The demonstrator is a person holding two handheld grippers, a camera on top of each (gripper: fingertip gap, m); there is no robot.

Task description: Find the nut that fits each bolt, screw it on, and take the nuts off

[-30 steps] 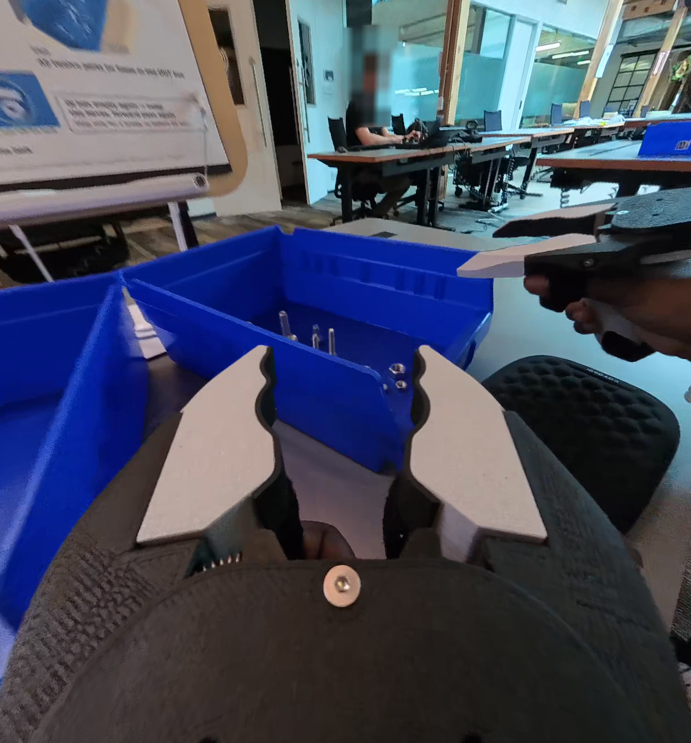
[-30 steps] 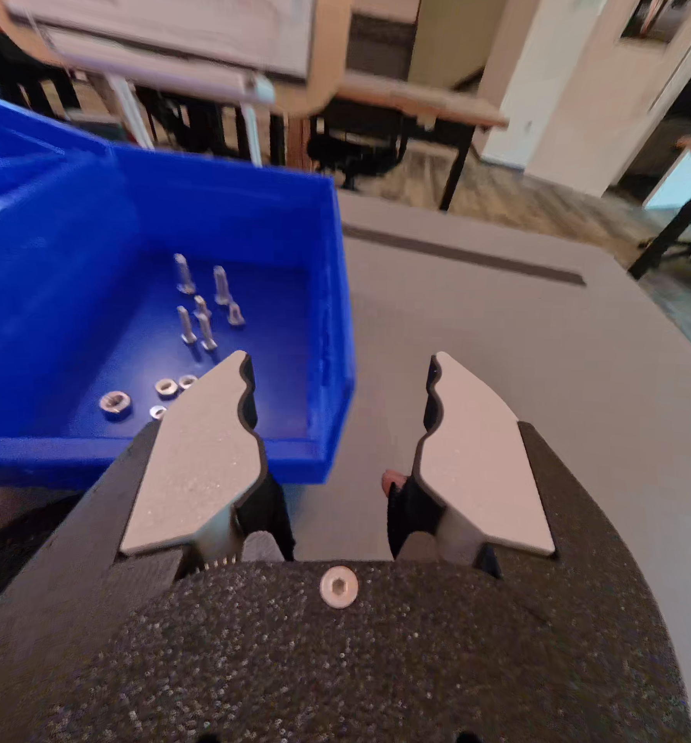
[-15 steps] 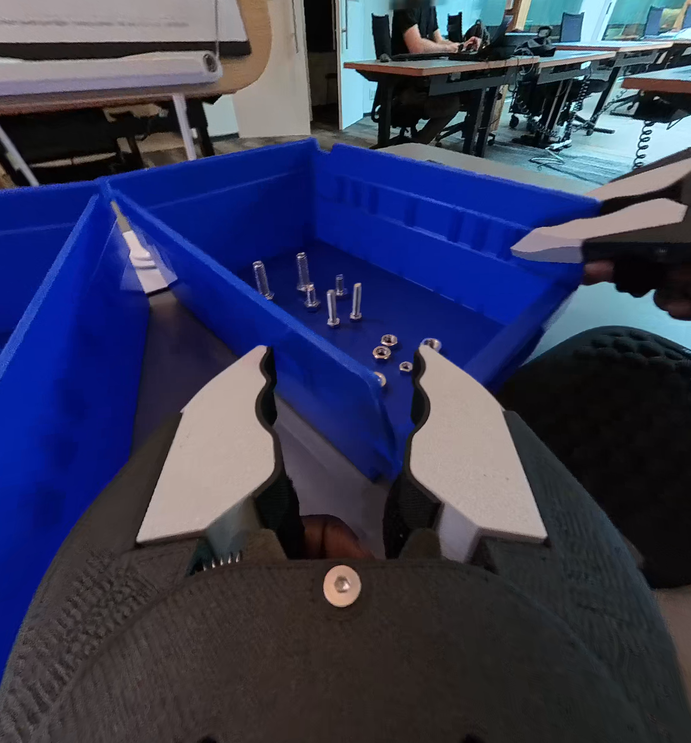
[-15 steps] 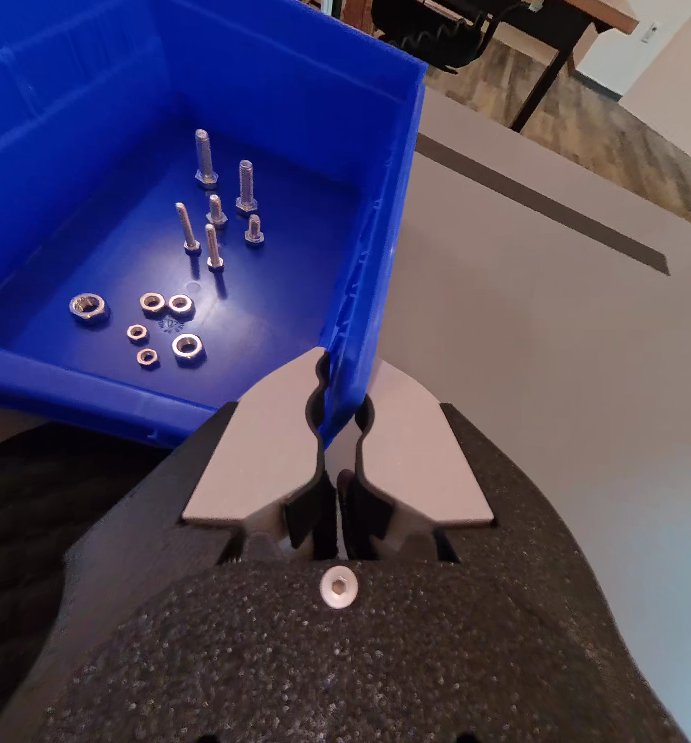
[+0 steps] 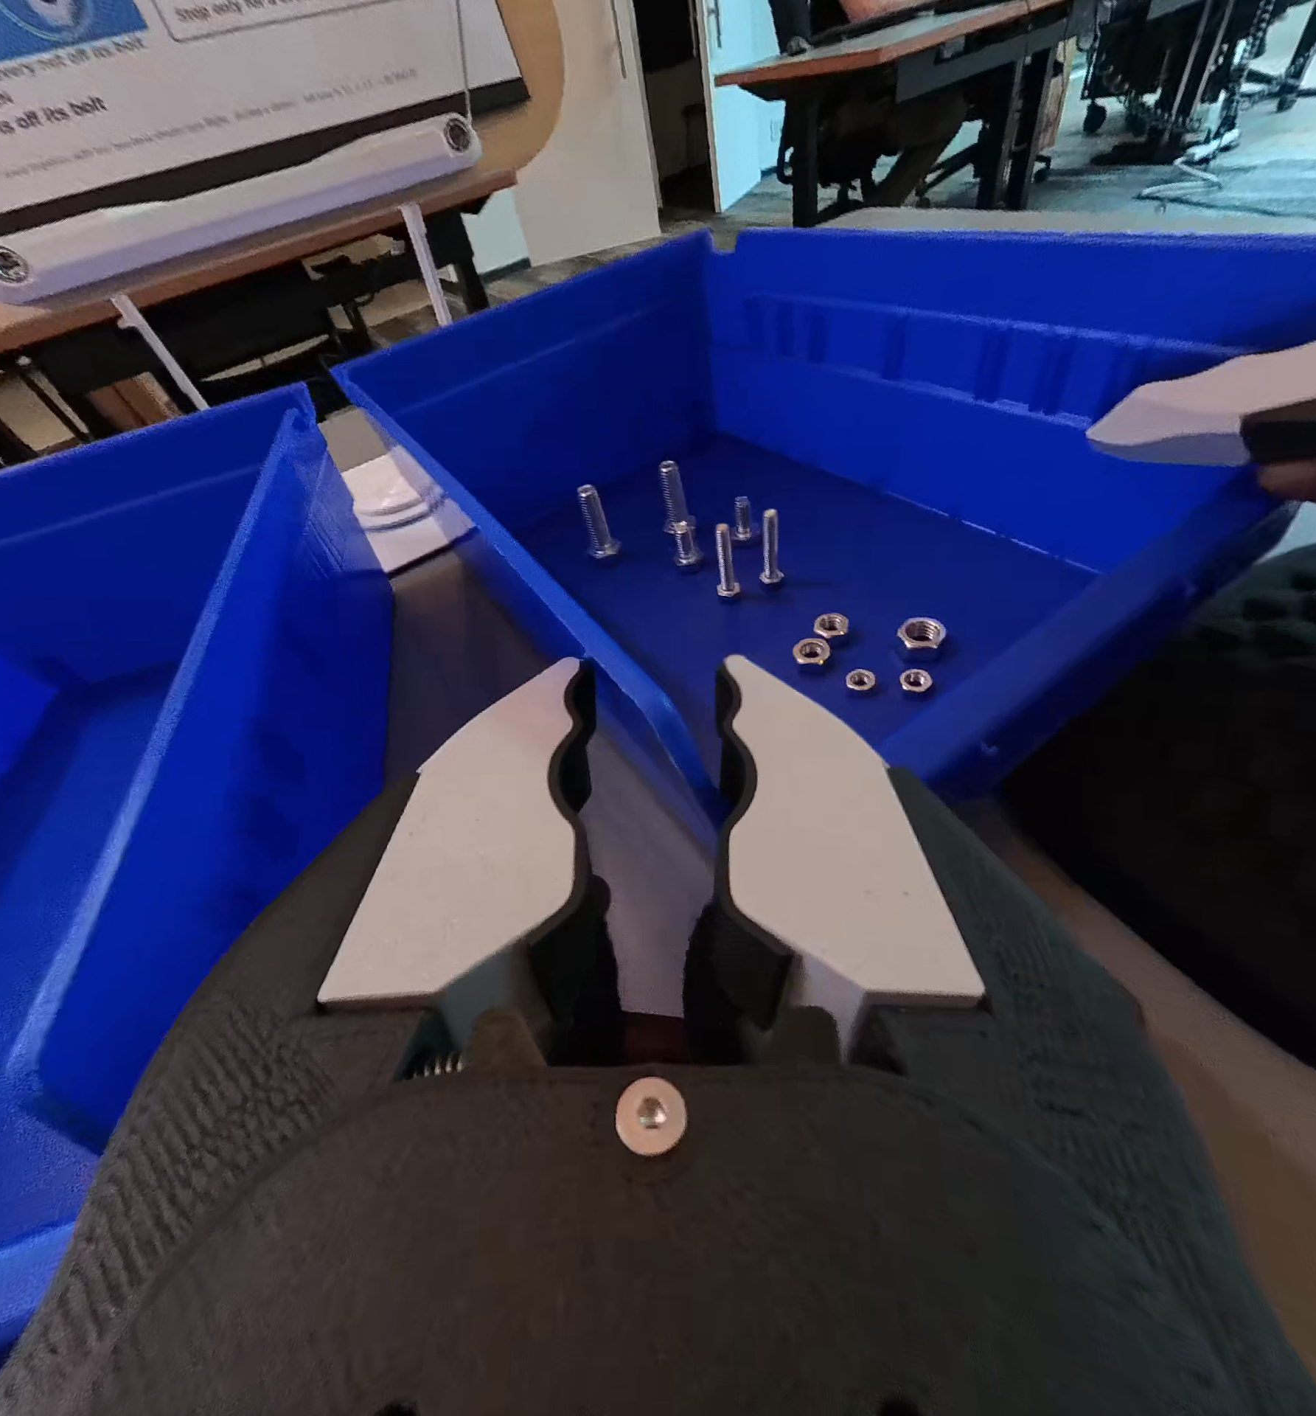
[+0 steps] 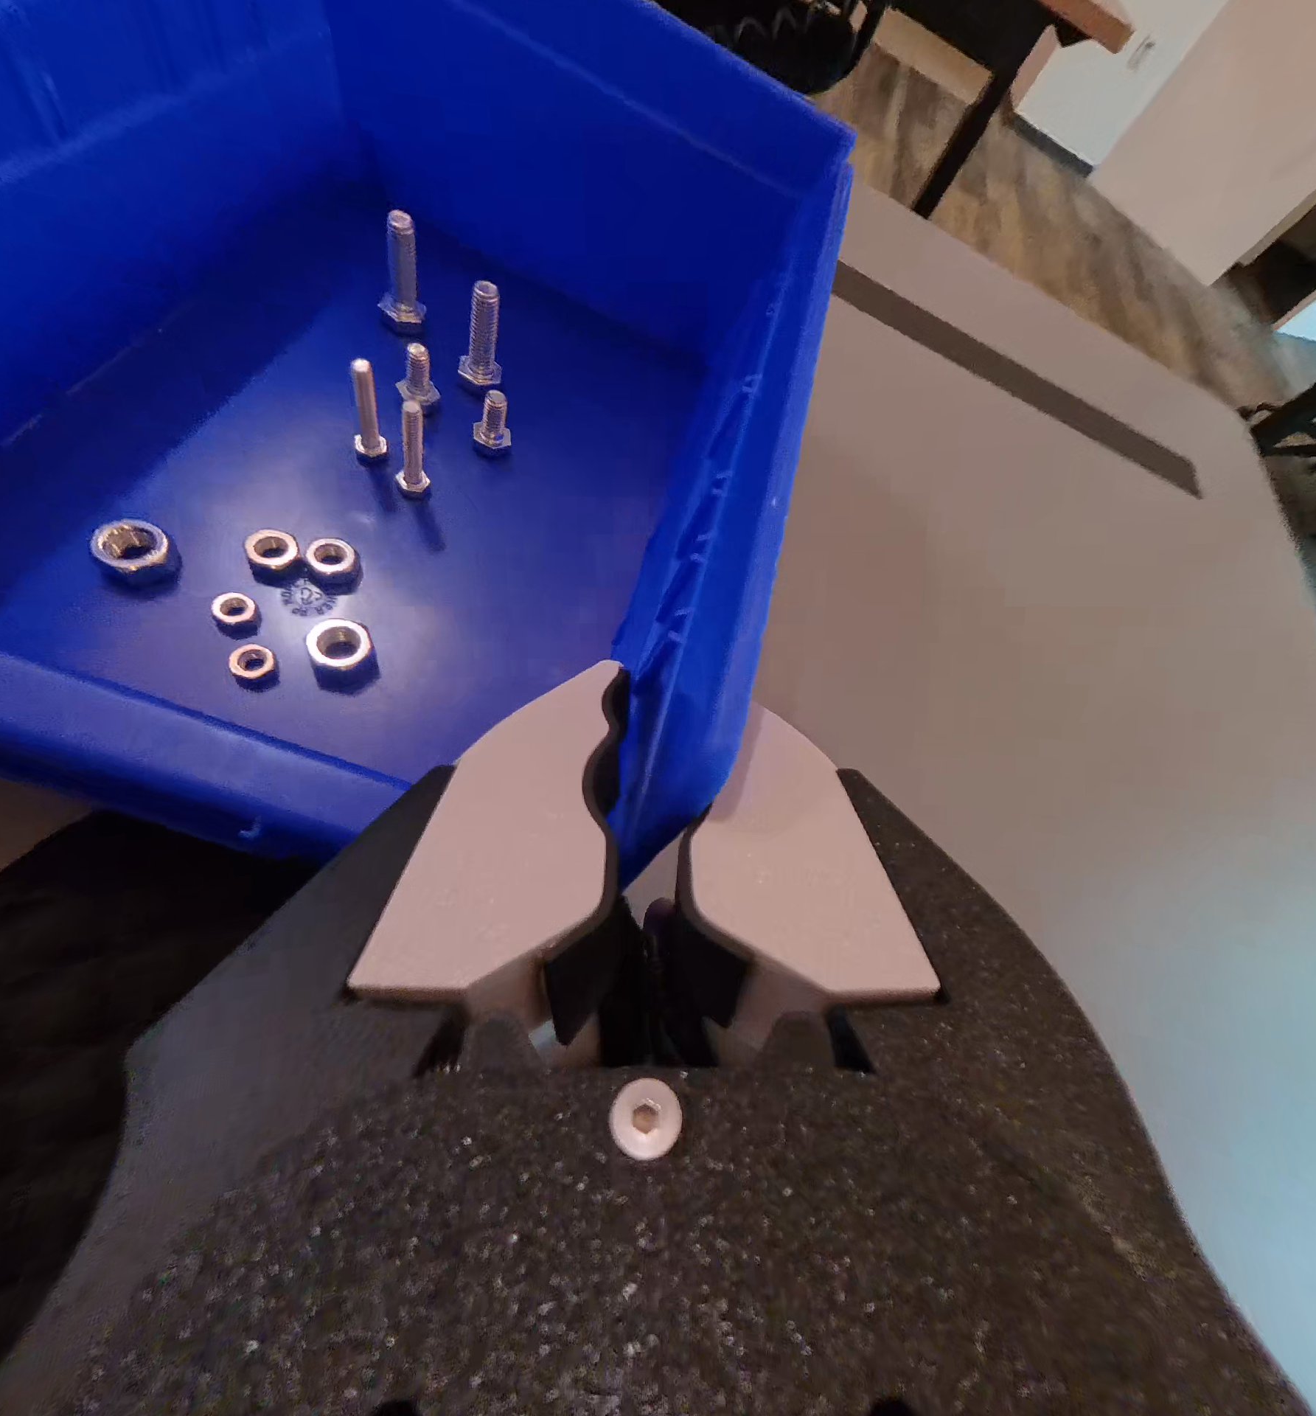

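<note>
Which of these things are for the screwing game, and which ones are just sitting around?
For the job:
- bolts, six, standing on their heads
- nuts, six, lying loose
- blue bin holding them
- right gripper, clamped on the bin's side wall
- left gripper, straddling the bin's other corner, not shut

Just around:
- second blue bin
- black cushion
- poster board
- grey table
</note>
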